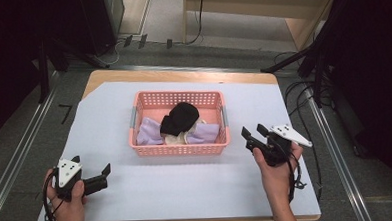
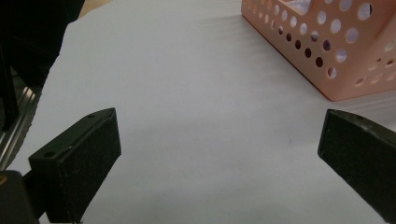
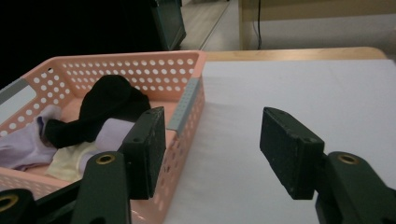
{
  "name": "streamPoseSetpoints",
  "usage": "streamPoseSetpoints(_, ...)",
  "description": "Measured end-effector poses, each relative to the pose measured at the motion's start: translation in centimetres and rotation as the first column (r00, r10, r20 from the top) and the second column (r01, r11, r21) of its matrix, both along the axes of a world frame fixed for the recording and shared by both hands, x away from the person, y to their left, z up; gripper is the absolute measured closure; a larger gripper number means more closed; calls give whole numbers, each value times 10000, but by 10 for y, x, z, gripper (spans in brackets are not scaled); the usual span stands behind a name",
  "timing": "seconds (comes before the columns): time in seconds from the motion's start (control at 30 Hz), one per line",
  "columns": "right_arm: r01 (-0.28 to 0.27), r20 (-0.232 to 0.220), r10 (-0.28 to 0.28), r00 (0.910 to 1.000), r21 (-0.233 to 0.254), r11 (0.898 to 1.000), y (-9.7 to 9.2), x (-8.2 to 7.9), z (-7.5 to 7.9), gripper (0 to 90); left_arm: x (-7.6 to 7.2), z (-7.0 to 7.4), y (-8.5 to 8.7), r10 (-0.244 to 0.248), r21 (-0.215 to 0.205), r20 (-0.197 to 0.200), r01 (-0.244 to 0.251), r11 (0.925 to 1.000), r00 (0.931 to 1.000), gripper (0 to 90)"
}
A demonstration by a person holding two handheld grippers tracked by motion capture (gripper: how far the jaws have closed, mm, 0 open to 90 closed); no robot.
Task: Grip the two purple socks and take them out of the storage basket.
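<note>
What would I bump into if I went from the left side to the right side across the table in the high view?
Left hand-held gripper with open black jaws → pink plastic basket with holes, holding black, lilac and cream cloth pieces → right hand-held gripper, also open and empty. All sit over the white sheet covering the table.

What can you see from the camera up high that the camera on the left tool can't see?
The high view alone takes in both hands, the right tool, the whole pink basket and the socks inside it: a black one, lilac ones and a cream one.

The left gripper view alone gives a close look at the left tool, its two black jaws wide apart with nothing between them.

Both take in the white table cover and the basket's holey side.
</note>
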State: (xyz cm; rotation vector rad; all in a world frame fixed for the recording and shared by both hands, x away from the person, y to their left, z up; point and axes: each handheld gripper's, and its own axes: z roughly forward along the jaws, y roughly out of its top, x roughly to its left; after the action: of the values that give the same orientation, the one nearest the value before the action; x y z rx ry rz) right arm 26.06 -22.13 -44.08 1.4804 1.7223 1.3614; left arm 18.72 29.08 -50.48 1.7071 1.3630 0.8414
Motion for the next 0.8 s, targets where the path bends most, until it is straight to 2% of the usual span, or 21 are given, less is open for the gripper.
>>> streamPoseSetpoints(0.1, -201, -367, 199, 9991, -65, 9998, 17, 9, 2, 410, 0, 0, -1, 32, 21, -22, -32, 10000, 10000, 2)
streamPoseSetpoints(0.27, -696, -568, 677, 9961, -322, 9971, 46, 21, 0, 410, 0, 0, 0, -1, 1, 9, 1, 10000, 10000, 1)
streamPoseSetpoints(0.43, -879, -1026, 805, 9915, -696, 9937, 67, 31, -4, 426, 0, 0, 0, -12, -14, 11, 12, 10000, 10000, 1)
streamPoseSetpoints(0.57, -985, -1073, 871, 9904, -1051, 9896, 80, 39, -5, 430, 0, 0, 0, -33, -13, 3, 33, 10000, 10000, 1)
streamPoseSetpoints(0.8, -1030, -1484, 812, 9856, -1460, 9839, 100, 52, -9, 450, 0, 0, 0, -29, 65, -6, 29, 10000, 10000, 1)
